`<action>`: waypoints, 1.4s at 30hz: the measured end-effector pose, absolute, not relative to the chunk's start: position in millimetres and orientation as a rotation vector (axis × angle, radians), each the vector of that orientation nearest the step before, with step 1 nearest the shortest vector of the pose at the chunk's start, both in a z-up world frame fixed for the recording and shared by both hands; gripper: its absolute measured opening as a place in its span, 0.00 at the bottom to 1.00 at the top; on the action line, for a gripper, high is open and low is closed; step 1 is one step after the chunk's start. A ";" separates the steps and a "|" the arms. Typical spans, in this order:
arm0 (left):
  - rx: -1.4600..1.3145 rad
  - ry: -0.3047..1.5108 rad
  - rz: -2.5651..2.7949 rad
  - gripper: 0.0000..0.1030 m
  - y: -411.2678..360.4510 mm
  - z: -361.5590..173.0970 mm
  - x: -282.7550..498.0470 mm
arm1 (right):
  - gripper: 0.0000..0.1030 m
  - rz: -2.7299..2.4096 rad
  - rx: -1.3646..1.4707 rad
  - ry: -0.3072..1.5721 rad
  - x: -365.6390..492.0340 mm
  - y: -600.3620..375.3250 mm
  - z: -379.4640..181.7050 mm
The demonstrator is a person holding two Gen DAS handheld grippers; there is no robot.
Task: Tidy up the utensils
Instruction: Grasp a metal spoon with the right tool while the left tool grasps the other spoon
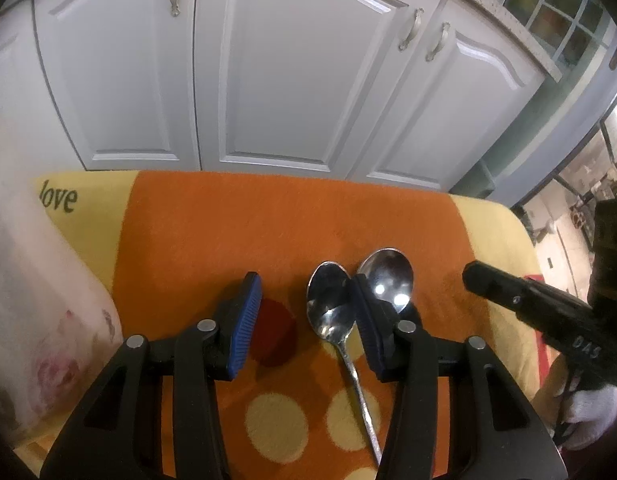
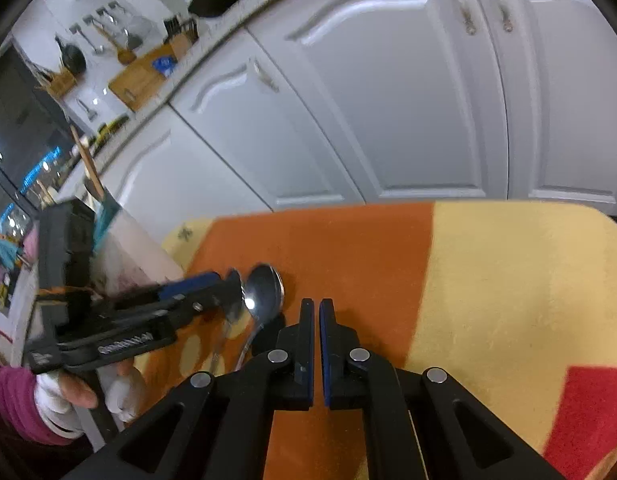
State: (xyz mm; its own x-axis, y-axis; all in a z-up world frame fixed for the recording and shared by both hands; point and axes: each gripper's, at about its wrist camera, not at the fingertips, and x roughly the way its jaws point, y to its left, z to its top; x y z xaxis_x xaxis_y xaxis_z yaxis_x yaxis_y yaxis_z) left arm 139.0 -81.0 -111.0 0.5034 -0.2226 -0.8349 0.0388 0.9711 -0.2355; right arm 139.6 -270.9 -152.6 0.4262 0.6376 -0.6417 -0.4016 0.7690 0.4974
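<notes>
Two metal spoons lie side by side on the orange and yellow towel [image 1: 228, 232], bowls pointing away from me. My left gripper [image 1: 306, 300] is open, low over the towel. The left spoon [image 1: 328, 304] lies between its fingers, close to the right pad [image 1: 364, 320]. The right spoon [image 1: 388, 276] lies just outside that pad. In the right wrist view the spoons [image 2: 264, 292] lie at the tip of the left gripper [image 2: 224, 288]. My right gripper [image 2: 316, 312] is shut and empty, to the right of the spoons; it shows at the right in the left wrist view [image 1: 488, 284].
A white floral container [image 1: 40, 320] stands at the towel's left edge; it also shows in the right wrist view [image 2: 128, 264]. White cabinet doors [image 1: 300, 72] rise just behind the towel. A countertop with a cutting board [image 2: 140, 76] and hanging tools is far left.
</notes>
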 end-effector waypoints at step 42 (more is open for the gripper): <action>-0.163 1.093 -0.333 0.26 -71.0 -109.8 93.2 | 0.13 0.770 0.115 1.034 139.9 -223.5 -162.7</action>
State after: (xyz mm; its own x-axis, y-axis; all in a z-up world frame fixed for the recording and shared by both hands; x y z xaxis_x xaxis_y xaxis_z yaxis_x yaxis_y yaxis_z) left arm 93.2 -71.0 -109.8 0.4163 -0.3433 -0.8419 0.1840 0.9386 -0.2917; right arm 139.9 -223.5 -162.7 0.2787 0.6240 -0.7300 -0.5208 0.7369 0.4311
